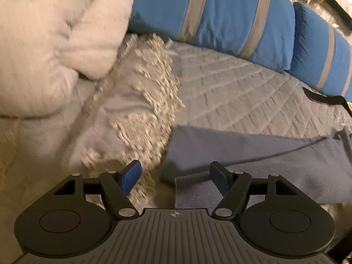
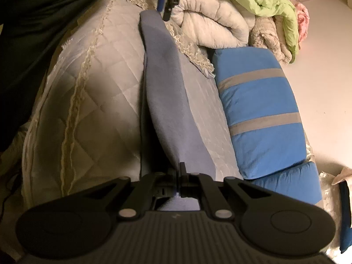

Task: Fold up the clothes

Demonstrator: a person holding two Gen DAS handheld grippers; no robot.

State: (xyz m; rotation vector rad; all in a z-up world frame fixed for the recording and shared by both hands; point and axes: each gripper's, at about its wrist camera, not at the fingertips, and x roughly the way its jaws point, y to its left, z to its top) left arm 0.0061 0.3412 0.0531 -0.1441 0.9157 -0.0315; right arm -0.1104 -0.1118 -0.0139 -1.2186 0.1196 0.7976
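The work surface is a bed (image 2: 92, 83) covered with a grey quilted bedspread (image 1: 242, 83) trimmed with cream lace (image 1: 143, 101). A blue-grey garment (image 2: 167, 92) lies on the bedspread as a long, narrow, folded band. In the right wrist view it runs from the near edge of the picture up toward the far end of the bed.

Right hand-held gripper (image 2: 178, 177): jaws fully closed. The near end of the garment is clamped between them, and the cloth passes under the gripper body.

Left hand-held gripper (image 1: 175, 173): jaws stand well apart, blue pads (image 1: 131, 176) exposed. Nothing is held. In the left wrist view the gripper is over the far end of the garment, with that end's corner lying between and below the fingers. Whether the pads touch the cloth cannot be told. In the right wrist view this gripper (image 2: 164, 5) appears at the top of the picture, pointing down at the far end of the garment.

Surroundings:
- Two blue pillows with grey stripes (image 1: 220, 15) lie along the far side of the bed, beside the garment but apart from it.
- A cream duvet (image 1: 50, 44) is bundled at the far end of the bed, near the left hand-held gripper.
- A light green cloth (image 2: 264, 0) and a pink flowered fabric (image 2: 302, 19) lie on the pile behind the duvet.
- A dark sleeve (image 2: 33, 33) fills the upper left corner of the right wrist view.

The left wrist view is blurred on the lace and duvet.
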